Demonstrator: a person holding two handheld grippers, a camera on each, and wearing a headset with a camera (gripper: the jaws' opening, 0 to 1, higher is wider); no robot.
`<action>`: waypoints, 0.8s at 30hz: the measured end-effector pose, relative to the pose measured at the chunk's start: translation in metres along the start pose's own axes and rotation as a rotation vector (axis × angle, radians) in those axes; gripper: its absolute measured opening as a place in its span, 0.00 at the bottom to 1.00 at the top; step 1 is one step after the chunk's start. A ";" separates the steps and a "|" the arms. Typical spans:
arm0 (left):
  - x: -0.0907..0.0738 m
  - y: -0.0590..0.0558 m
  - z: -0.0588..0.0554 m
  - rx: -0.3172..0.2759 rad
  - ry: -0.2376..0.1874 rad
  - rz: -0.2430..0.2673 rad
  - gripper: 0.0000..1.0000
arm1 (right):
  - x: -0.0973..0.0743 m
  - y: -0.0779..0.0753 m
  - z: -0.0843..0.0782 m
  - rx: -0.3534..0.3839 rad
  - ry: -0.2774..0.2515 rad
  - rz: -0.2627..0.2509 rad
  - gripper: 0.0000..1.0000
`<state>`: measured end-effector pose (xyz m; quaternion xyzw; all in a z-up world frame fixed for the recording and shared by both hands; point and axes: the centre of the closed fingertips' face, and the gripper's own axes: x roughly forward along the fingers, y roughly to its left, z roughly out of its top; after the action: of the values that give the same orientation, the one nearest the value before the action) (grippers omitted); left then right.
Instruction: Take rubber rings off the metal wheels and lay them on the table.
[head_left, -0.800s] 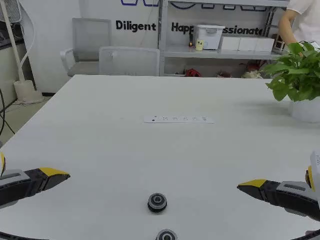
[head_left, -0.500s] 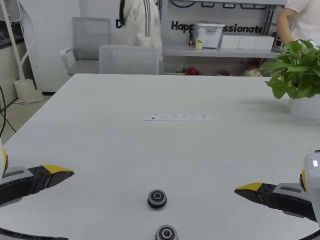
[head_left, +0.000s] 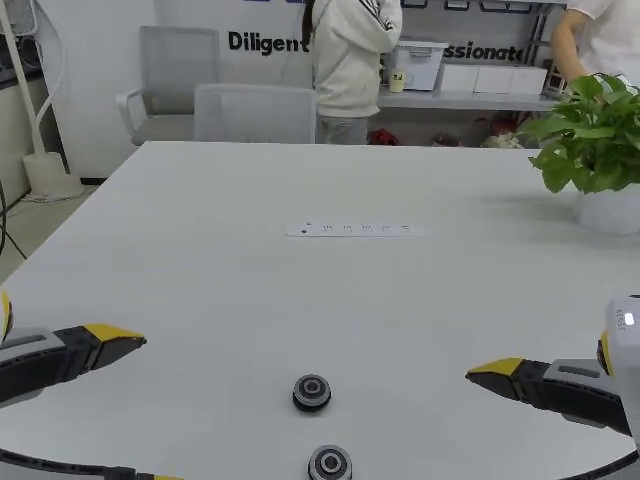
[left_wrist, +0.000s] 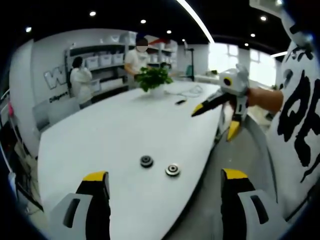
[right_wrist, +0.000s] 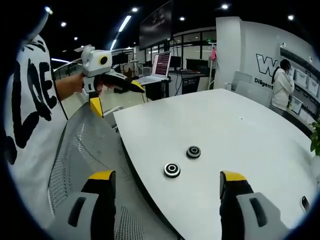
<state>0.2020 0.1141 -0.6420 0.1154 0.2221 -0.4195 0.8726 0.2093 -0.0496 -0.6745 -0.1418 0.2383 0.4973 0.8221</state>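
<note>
Lying flat on the white counter (head_left: 200, 250), close to its near edge, two metal wheels each carry a dark rubber ring around a bright hub. We see the farther wheel (head_left: 312, 392) a little left of the nearer wheel (head_left: 330, 464). The two are near each other but apart, and the nearer one sits just beside the counter's edge. The left gripper view shows the same pair between its jaws, farther wheel (left_wrist: 146, 161) and nearer wheel (left_wrist: 172, 170).

We hold the left claw (right_wrist: 120, 100) out to the left of the wheels and the right claw (left_wrist: 213, 124) out to the right, both well apart from them. Each claw gapes wide, its yellow-tipped jaws far apart with nothing between them.

Farther up the counter lies a white power strip (head_left: 355, 230). A potted plant (head_left: 590, 140) stands at the far right corner. Beyond the counter are grey chairs (head_left: 255, 115), and a person in a pale hooded top (head_left: 350, 60) stands before the shelves (head_left: 470, 98).
</note>
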 end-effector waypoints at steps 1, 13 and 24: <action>0.000 0.000 0.000 0.000 0.000 0.000 0.94 | 0.000 0.000 0.000 0.000 0.001 -0.001 0.82; 0.012 0.001 -0.006 -0.004 0.011 -0.026 0.93 | 0.004 -0.006 -0.008 -0.005 0.031 -0.005 0.81; 0.026 0.003 -0.011 0.004 0.028 -0.051 0.93 | 0.007 -0.018 -0.011 0.014 0.024 -0.023 0.80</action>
<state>0.2150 0.1028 -0.6643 0.1173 0.2363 -0.4405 0.8581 0.2254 -0.0579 -0.6882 -0.1446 0.2501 0.4844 0.8258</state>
